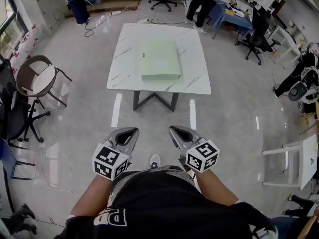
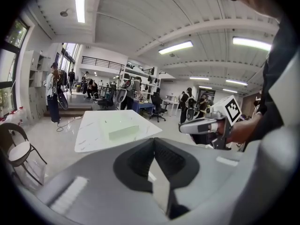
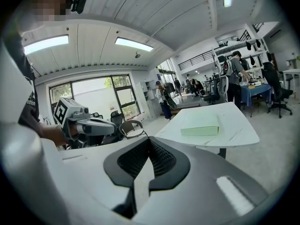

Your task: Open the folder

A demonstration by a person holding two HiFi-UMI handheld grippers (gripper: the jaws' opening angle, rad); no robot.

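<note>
Left hand-held gripper (image 1: 128,134), right hand-held gripper (image 1: 178,133) both closed, empty. Green folder (image 1: 160,59) unopened, flat on table (image 1: 195,85).

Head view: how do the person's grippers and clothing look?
The left gripper and right gripper are grey tapered shells with black-lined jaws; each carries a white cube with black square markers. The person wears a black short-sleeved shirt with white lettering.

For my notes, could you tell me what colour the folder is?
The folder is pale green; the head view shows it best.
</note>
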